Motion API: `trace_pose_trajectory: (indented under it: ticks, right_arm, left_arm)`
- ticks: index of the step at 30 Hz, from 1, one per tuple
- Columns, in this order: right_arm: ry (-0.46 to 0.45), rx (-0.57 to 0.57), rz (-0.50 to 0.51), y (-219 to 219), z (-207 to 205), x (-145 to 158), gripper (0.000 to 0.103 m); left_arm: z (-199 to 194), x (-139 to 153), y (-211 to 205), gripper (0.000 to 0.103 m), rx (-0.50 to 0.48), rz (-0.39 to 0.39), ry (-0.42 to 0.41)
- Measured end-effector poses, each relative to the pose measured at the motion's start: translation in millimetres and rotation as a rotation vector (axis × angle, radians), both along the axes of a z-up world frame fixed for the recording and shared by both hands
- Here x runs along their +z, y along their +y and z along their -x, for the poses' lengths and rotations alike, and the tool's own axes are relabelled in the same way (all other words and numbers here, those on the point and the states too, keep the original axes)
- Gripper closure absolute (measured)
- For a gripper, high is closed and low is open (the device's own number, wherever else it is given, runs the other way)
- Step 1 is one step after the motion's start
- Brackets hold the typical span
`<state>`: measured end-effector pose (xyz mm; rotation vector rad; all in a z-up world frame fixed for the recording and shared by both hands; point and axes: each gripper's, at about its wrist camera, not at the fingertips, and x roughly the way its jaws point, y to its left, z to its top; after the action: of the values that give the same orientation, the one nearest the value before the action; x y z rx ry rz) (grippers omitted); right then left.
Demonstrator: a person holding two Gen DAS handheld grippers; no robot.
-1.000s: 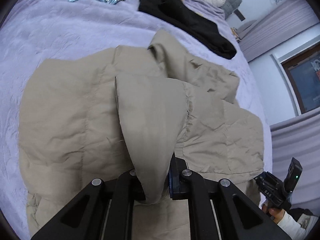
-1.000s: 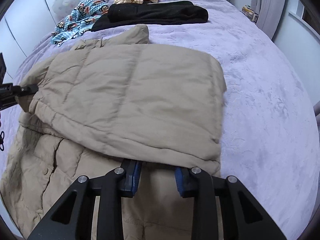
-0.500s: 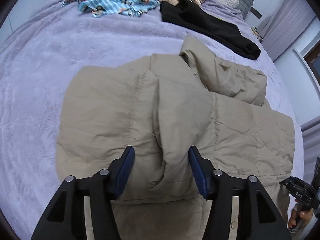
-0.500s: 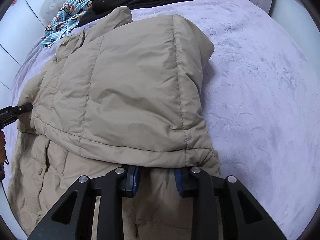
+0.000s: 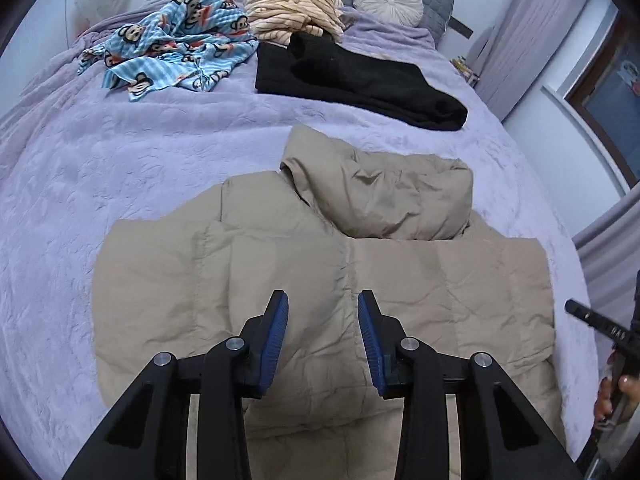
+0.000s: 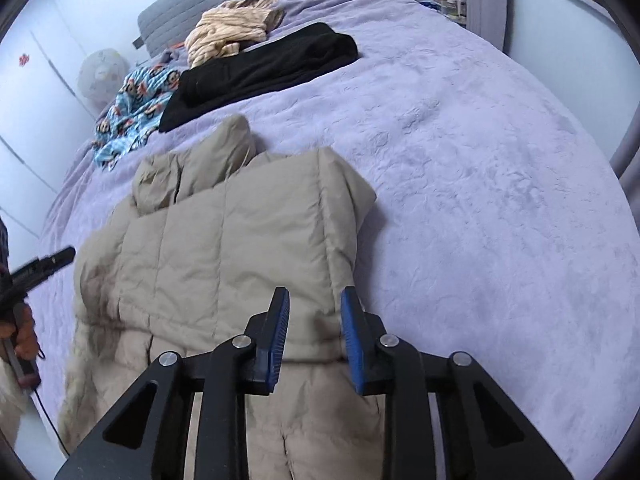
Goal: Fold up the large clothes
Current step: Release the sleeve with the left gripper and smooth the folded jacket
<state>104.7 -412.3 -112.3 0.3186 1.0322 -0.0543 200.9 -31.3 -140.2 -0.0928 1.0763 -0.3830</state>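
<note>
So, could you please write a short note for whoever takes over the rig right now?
Left claw: above the beige puffer jacket, nothing gripped, jaws closing.
Right claw: above the jacket's right side, nothing gripped, jaws closing.
Jacket: on the purple bedspread, one end folded over the rest, hood toward the headboard.
Black garment, blue monkey-print cloth and striped cream top lie beyond it.
Done: first fold.
Left: probably fold again; the others look unfolded.
</note>
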Motion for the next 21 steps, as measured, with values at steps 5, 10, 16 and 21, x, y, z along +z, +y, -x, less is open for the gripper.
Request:
trace_pose_trajectory:
  ticks: [5,10,16,21]
  right_arm:
    - [-0.018,0.002,-0.021,-1,-46,-16,0.076]
    - [0.103,0.01,-0.04,-7,-72,-84,0.081]
    - [0.101,0.001,-0.027,-5,-68,-77,0.078]
    - [0.087,0.011,0.029,2,-39,-43,0.069]
  left_arm:
    - [-14,-57,-2,0.064,0.045,-0.076,0.087]
    - [-14,-68,-12,0.064,0.006,-0.106,0.079]
    - [-4,-51,-8,0.062,0.033,-0.159,0.068]
    - [23,-34,9,0.052,0.046,-0.186,0.067]
